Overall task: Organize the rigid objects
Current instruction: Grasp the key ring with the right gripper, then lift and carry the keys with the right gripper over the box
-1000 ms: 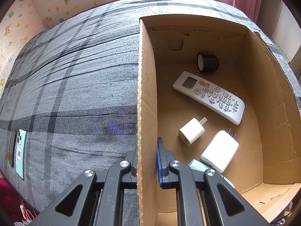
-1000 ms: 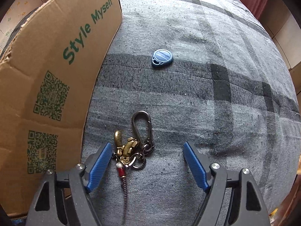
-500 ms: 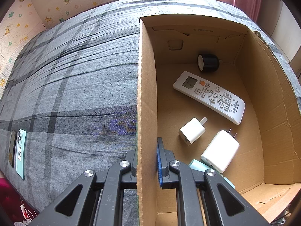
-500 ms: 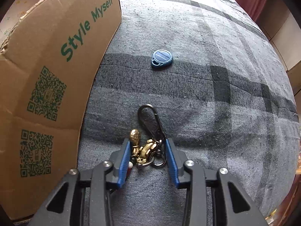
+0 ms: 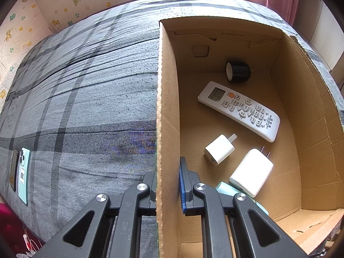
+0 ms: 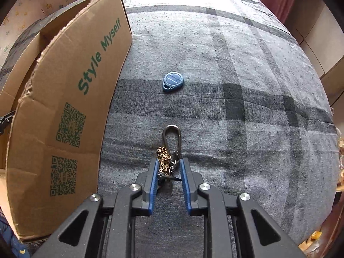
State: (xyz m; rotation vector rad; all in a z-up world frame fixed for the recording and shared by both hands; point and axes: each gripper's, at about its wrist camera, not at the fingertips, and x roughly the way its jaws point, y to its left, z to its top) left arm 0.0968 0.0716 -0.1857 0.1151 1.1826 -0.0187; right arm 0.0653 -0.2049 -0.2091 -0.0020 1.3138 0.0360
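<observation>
Keychain (image 6: 166,161), right between your right gripper's (image 6: 166,173) blue pads, just clear of the bed (image 6: 247,129): metal, jangly, loose-linked, so grip the charm cluster, not the carabiner loop. A second ago those jaws stood wide around it; now they've pinched shut on it. Your left gripper (image 5: 167,185) clamps the box wall (image 5: 167,107), same as before.
</observation>
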